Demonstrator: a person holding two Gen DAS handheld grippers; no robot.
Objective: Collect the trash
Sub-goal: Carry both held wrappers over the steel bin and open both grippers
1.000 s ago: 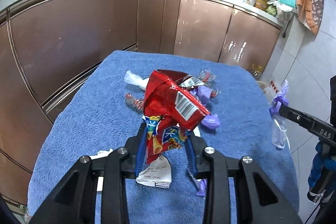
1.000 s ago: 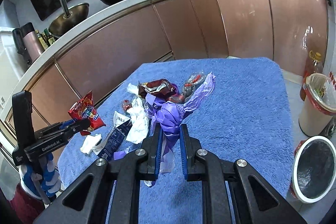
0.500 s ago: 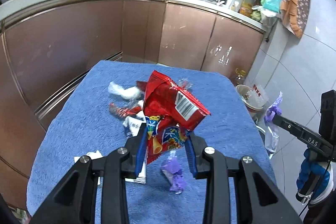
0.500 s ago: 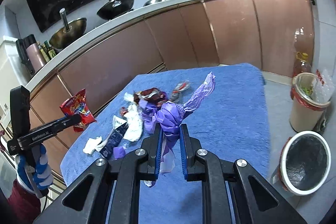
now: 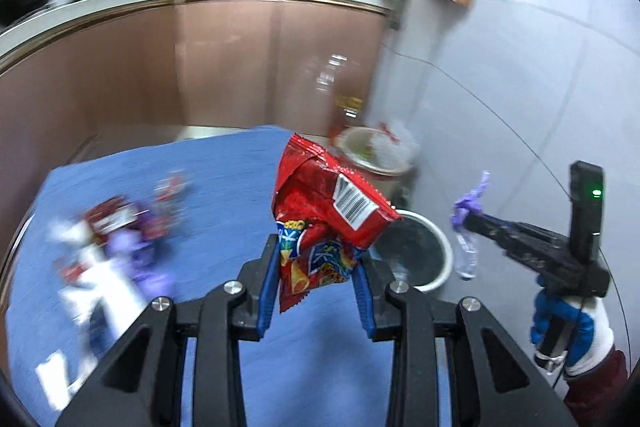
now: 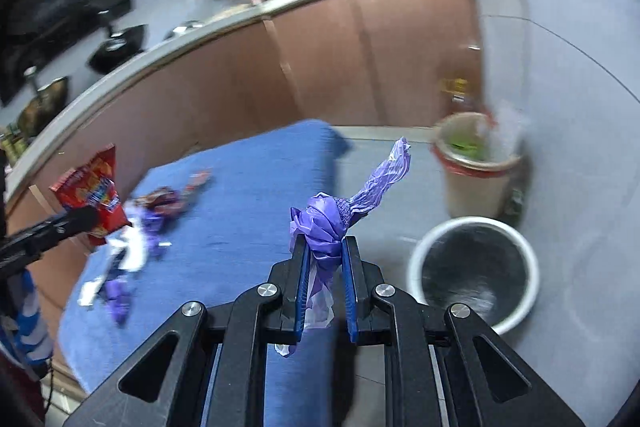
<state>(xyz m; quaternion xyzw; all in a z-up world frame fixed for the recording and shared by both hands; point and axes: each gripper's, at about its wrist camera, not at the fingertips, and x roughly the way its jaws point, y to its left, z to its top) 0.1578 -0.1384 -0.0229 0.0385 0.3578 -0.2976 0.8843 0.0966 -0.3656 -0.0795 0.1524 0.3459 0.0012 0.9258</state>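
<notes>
A: Left gripper (image 5: 318, 263)?
B: Clamped on a red snack bag (image 5: 324, 215), held up over the blue towel (image 5: 224, 187).
A: Right gripper (image 6: 324, 259)?
B: Closed on a purple plastic bag (image 6: 328, 223), raised near the white bin (image 6: 474, 271) on the floor.
A: Rest of the trash?
B: Blurred wrappers (image 6: 160, 203) are seen on the towel.

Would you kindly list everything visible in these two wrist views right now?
snack bag: one, red, clamped in left gripper
plastic bag: one, purple, clamped in right gripper
loose wrappers: several, mixed colours, blurred, on the towel
towel: one, blue, covering the table
round bin: one, white rim, dark inside, on floor
lined bin: one, beige, red-edged, beyond it
cabinets: copper-brown, behind
left gripper: black, blue pads
right gripper: black, blue pads
</notes>
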